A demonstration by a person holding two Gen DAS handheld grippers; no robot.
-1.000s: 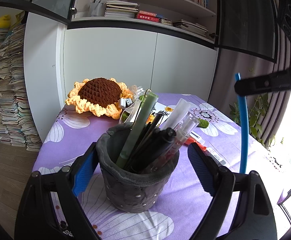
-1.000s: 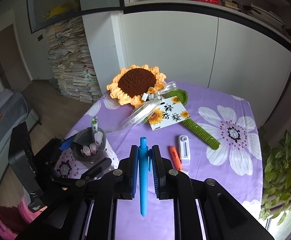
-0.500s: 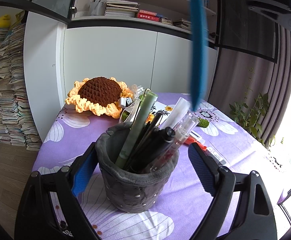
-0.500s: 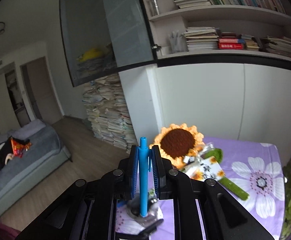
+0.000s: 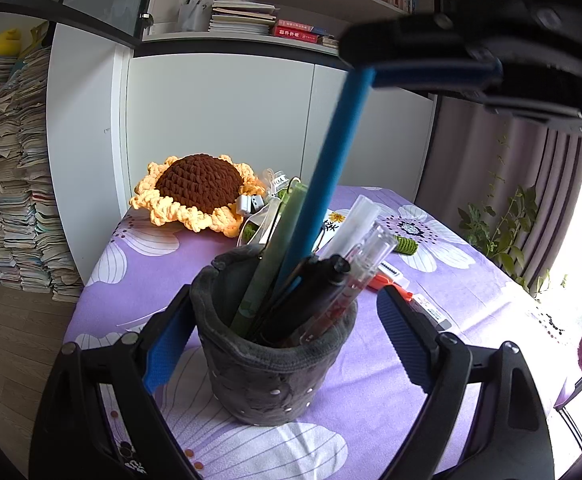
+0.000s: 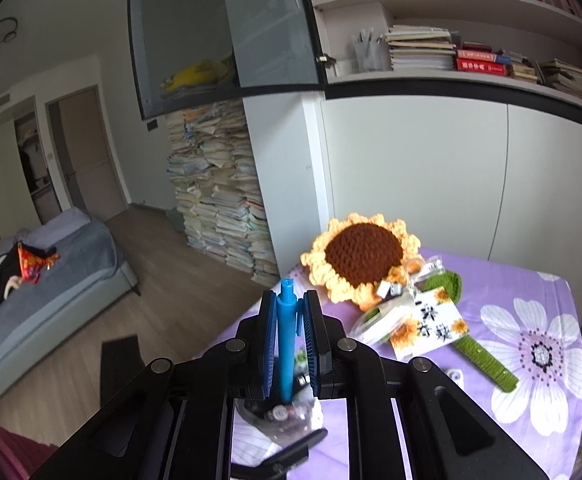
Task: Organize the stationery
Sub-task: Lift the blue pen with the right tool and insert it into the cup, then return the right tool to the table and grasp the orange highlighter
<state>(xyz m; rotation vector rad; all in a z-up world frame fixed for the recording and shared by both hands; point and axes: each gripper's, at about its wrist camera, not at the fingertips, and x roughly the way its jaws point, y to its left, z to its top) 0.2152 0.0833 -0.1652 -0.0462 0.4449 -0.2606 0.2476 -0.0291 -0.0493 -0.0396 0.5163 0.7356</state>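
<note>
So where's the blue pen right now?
The blue pen is clamped in the right gripper, its lower end inside the grey pen cup, between the green and black pens.

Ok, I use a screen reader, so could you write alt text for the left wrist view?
A blue pen, clamped by the right tool, slants down into a grey felt pen cup full of pens. The open left tool straddles the cup on a purple floral tablecloth, with a crocheted sunflower behind.
</note>
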